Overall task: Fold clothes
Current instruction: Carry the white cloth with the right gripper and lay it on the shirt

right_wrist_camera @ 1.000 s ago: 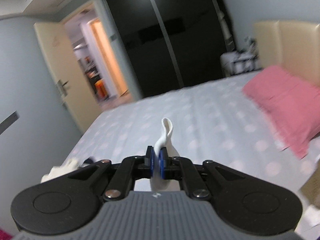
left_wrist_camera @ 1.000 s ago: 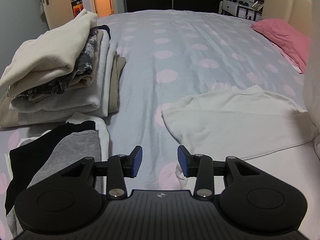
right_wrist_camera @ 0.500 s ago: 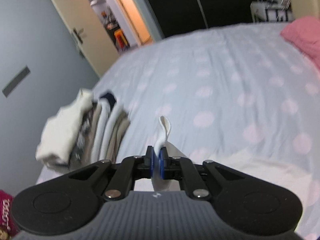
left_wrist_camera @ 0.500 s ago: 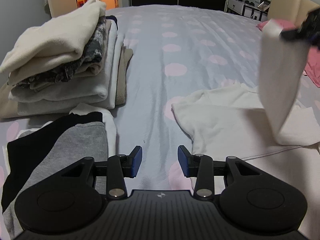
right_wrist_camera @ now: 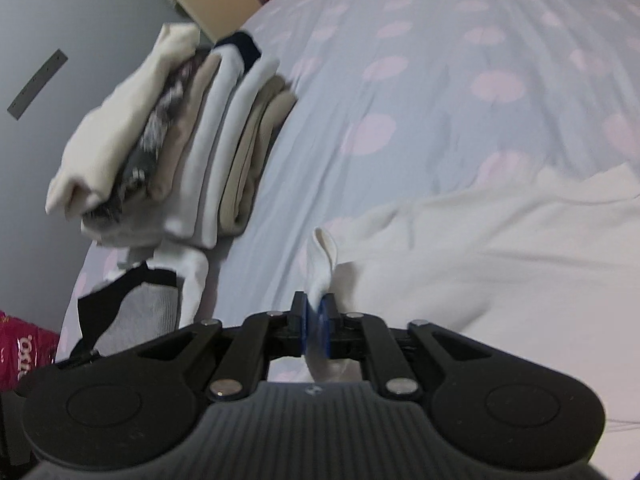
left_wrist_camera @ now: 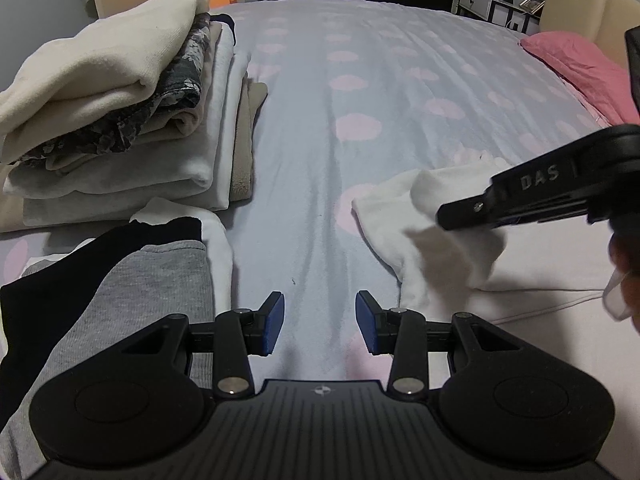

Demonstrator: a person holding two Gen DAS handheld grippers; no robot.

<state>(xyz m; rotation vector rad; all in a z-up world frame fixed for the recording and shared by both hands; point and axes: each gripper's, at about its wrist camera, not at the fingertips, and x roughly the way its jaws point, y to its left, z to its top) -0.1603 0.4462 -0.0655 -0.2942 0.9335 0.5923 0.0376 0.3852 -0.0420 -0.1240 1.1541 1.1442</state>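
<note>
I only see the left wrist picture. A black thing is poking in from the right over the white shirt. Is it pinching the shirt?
Observer: Yes. The right hand-held gripper is shut on a fold of the white shirt.
Child: Does cloth stick out?
Observer: A little loop pokes up past the blue pads.
Child: Anything red near the pile?
Observer: A red packet shows at the far left edge, beside the grey and black top.
</note>
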